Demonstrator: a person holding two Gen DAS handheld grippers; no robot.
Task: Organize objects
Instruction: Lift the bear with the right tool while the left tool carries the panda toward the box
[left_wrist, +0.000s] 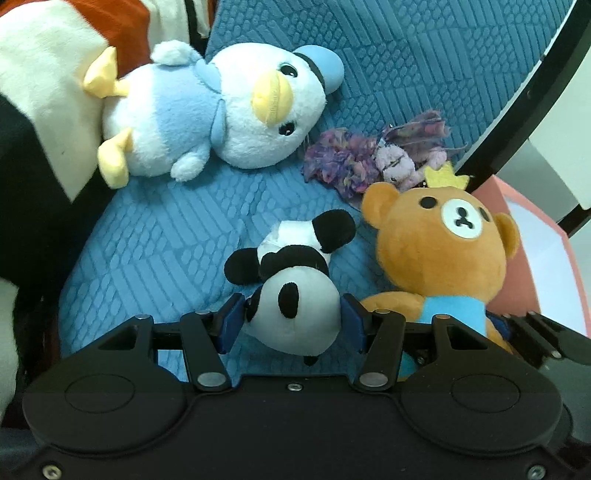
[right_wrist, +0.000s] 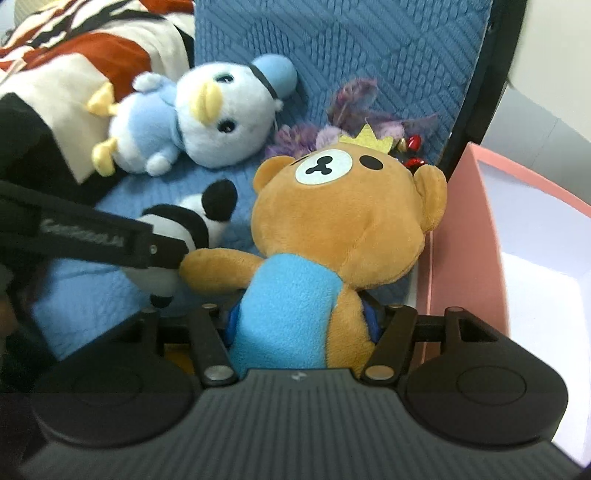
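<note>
one panda (left_wrist: 295, 295), one bear (right_wrist: 332, 236), one duck (left_wrist: 207, 110)

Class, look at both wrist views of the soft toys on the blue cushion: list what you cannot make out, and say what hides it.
- Panda face: left wrist view shows it upside down, its lower part behind the gripper body.
- Brown bear legs: right wrist view, hidden behind the right gripper.
- Pink box contents: cut off by the frame edge.
- Purple toy: bear's head covers part.

Home, blue quilted cushion (left_wrist: 166, 236), plush toys (left_wrist: 207, 110)
</note>
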